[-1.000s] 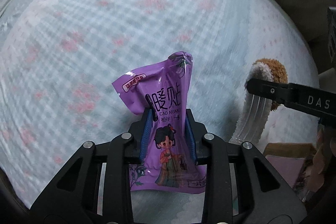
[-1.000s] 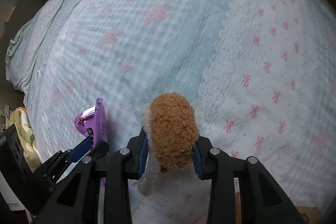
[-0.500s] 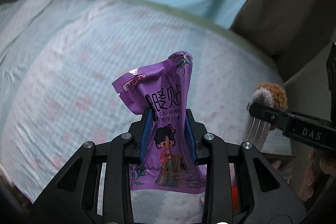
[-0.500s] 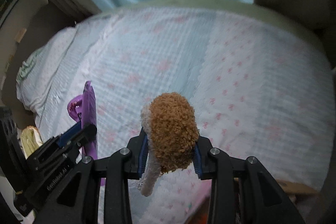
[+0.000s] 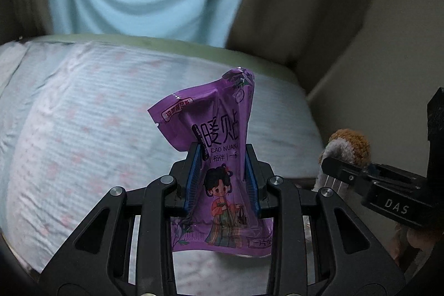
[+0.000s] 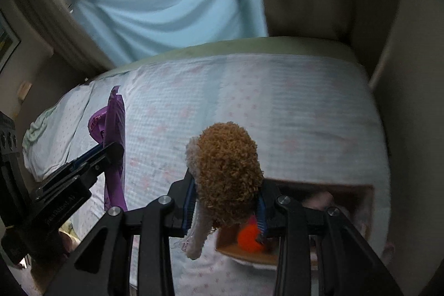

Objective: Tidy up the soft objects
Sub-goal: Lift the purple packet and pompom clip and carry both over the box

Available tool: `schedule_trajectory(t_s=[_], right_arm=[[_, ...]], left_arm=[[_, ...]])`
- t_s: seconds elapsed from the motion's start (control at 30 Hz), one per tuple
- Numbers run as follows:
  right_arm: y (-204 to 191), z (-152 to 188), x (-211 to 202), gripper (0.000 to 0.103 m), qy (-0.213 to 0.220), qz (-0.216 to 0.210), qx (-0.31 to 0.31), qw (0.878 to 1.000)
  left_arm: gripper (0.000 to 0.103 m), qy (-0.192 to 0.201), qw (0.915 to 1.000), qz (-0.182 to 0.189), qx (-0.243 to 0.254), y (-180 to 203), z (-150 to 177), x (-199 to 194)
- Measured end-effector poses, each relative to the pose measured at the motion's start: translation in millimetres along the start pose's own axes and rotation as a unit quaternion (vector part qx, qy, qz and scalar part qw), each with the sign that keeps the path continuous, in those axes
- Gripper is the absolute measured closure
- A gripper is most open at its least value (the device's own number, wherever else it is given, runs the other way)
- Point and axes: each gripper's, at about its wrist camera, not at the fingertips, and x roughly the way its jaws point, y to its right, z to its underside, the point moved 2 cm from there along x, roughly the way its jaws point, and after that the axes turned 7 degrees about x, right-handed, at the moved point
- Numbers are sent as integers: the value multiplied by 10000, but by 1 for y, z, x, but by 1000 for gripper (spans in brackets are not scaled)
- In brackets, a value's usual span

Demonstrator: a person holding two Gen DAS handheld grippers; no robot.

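Purple packet (image 5: 222, 157) pinched upright in the left gripper (image 5: 222, 179), jaws closed on its middle, held above the bedspread (image 5: 83, 129). Brown plush toy (image 6: 227, 174) clamped in the right gripper (image 6: 226, 210), a white limb dangling. Both items off the bed, in transit. Cardboard box (image 6: 363, 201) sits near right on the bed, an orange ball (image 6: 249, 239) inside. Step in hand looks like carrying to the box. Next move: bring each over the opening, then release; the limp packet may snag the rim.
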Motion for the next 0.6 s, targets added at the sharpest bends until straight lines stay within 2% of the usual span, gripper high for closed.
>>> schedule_trajectory(t_s=[0.3,0.6], right_arm=[[76,48,-56,70,63,648,621,9959],[150,86,-59,70,-76,992,1553,9828]], left_arm=[[76,-479,9954,538,637,79,28,15],[76,-1179,9849,787,993,105,57,76]])
